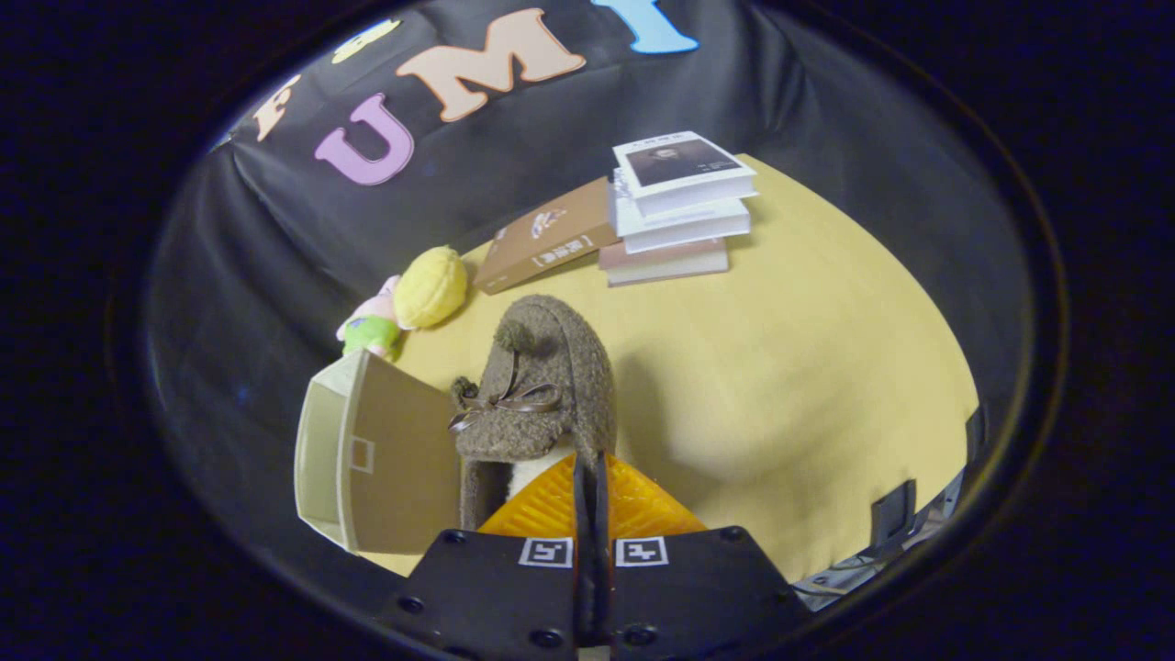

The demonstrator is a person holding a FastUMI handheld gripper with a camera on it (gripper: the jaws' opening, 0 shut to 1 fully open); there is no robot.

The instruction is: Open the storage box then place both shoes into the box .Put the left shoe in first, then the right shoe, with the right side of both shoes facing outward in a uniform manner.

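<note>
A brown fuzzy shoe (542, 386) with a ribbon bow and pompoms hangs toe-forward just ahead of my fingers, lifted above the yellow table (780, 367). My gripper (590, 482) is shut on the shoe's rim at the opening, its two fingers pressed close together. Left of the shoe stands the beige storage box (376, 454), its front flap swung open, near the table's edge. The box's inside is hidden from here.
A stack of books (679, 207) and a brown book (546, 237) lie at the back of the table. A plush toy with a yellow head (408, 303) sits behind the box against the black cloth wall. Clamps (895, 514) grip the table's right edge.
</note>
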